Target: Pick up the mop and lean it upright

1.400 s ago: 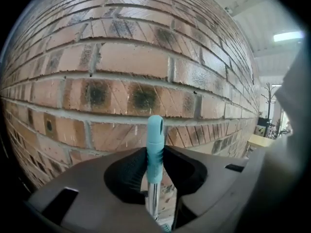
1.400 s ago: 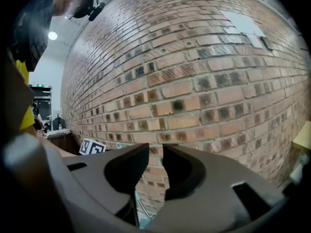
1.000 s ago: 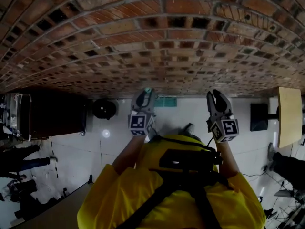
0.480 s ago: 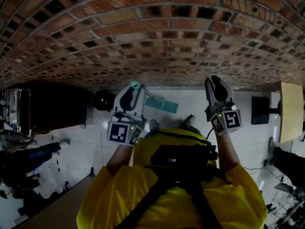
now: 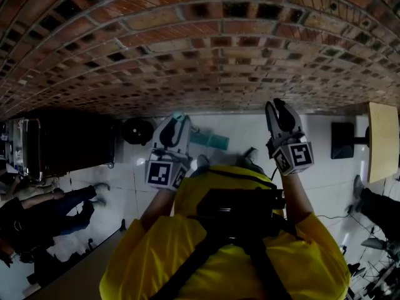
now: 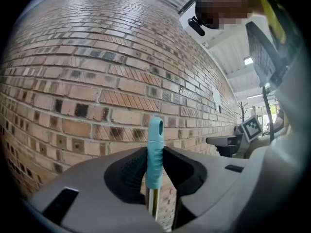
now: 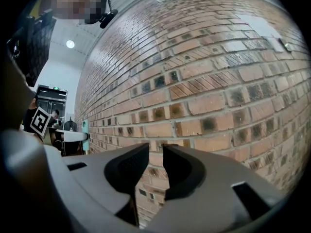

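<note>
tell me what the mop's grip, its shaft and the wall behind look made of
Mop grip: teal, matte and ribbed, probably rubber or soft plastic.
Shaft: glossy and reflective, looks like metal.
Wall: rough, matte red-brown brick with paler mortar lines.

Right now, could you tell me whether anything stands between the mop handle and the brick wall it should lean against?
Nothing visible does. The left gripper is shut on the mop handle, and in the left gripper view only open space shows between its teal grip and the brick wall behind it.
</note>
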The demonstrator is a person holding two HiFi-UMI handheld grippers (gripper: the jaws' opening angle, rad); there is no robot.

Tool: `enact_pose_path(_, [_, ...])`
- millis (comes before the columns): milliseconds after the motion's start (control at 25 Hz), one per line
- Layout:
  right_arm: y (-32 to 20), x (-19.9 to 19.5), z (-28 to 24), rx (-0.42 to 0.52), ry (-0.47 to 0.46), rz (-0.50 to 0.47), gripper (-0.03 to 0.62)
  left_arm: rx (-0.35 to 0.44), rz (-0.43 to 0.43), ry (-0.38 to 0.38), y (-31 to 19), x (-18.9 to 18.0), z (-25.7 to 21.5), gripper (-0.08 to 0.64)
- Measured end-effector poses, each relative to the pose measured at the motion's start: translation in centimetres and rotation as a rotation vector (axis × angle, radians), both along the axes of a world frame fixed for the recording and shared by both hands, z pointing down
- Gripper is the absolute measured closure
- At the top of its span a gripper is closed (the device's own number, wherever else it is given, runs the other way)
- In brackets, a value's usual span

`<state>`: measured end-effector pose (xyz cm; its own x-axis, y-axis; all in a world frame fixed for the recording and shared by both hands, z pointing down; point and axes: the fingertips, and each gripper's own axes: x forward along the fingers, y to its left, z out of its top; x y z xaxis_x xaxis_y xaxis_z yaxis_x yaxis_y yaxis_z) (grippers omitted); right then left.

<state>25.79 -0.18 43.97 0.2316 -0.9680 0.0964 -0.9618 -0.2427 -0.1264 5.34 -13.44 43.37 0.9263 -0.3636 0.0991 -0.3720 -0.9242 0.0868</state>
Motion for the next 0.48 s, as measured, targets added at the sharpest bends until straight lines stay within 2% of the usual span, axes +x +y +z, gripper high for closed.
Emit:
enact_pose_path(240, [-0.7, -0.3, 2.0, -0.034, -0.008, -0.008, 0.497, -0.022, -0.01, -0.011, -1.9, 1.3, 5.1, 0.456])
enact_pose_path(480, [-1.0, -0.2, 3.8, -0.063, -0.018, 0.012, 0.497, -0.088, -0.034, -0.087, -5.2, 4.5, 13.3, 0.454])
